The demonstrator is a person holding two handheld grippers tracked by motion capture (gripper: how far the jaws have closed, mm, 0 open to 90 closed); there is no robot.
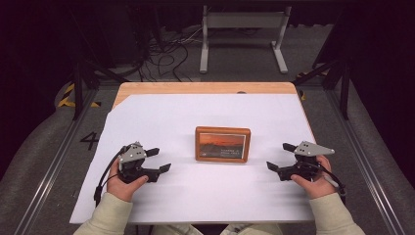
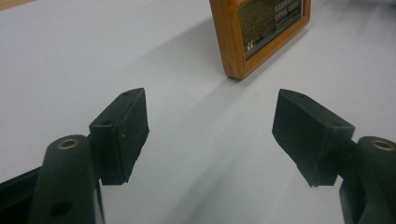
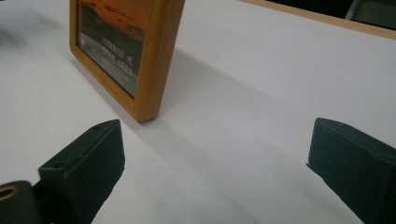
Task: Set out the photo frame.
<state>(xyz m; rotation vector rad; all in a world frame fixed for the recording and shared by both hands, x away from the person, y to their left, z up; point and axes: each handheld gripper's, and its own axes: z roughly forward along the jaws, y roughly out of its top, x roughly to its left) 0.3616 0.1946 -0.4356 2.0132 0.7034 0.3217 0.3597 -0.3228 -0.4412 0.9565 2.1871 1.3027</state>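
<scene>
A wooden picture frame with an orange sunset photo stands upright in the middle of the white sheet. My left gripper rests low to the left of it, jaws wide open and pointing at the frame, nothing between them. My right gripper sits low to the right, open too, its jaws aimed at the frame's right edge with bare sheet between them. Both grippers stand apart from the frame.
The white sheet covers most of a wooden table whose far edge shows bare. Beyond the table lie floor cables and a white metal stand. Metal rails run along both sides.
</scene>
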